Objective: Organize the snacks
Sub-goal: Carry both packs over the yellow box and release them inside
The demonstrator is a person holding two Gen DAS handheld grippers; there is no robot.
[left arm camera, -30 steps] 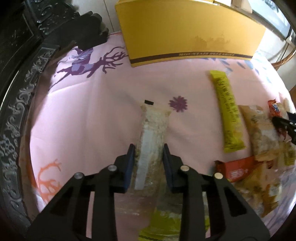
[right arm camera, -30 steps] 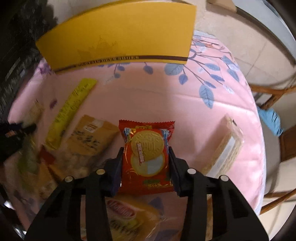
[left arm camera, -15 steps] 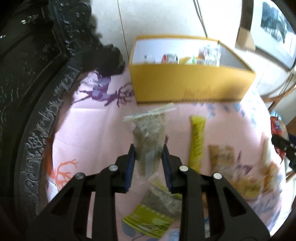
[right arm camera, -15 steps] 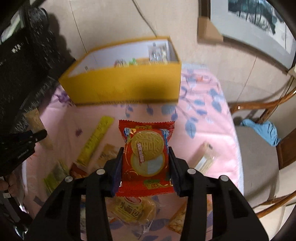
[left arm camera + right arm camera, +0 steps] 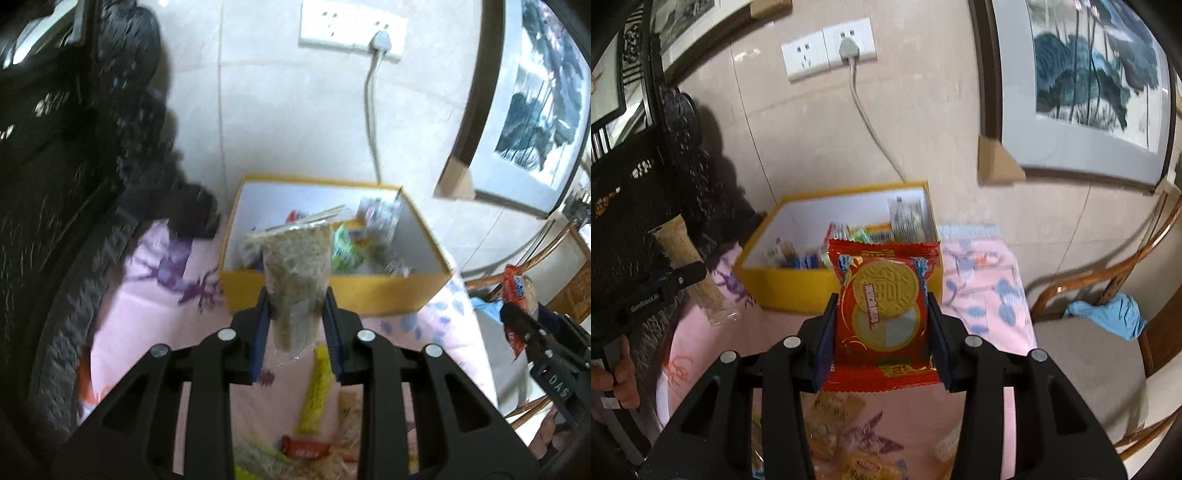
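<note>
The left tool (image 5: pixel 297 325) pinches a clear packet (image 5: pixel 297 280) of pale crumbly snack, held in the air in front of the yellow box (image 5: pixel 369 291). The right tool (image 5: pixel 882 332) pinches a red biscuit packet (image 5: pixel 884 314), likewise raised in front of the box, which already holds several snacks. More packets, among them a yellow bar (image 5: pixel 317 387), lie on the pink surface (image 5: pixel 147 321) on the near side of the box.

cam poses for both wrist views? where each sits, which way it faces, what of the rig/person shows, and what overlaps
Left wrist: rides the left tool, raised over the pink tablecloth, facing the wall and yellow box; its fingers clamp a clear grain bar; the right tool shows at right.
Right wrist: rides the right tool, same heading; it clamps a red biscuit packet; the left tool and a hand show at left.
Shared: box, tablecloth, wall socket, framed painting, both packets.
</note>
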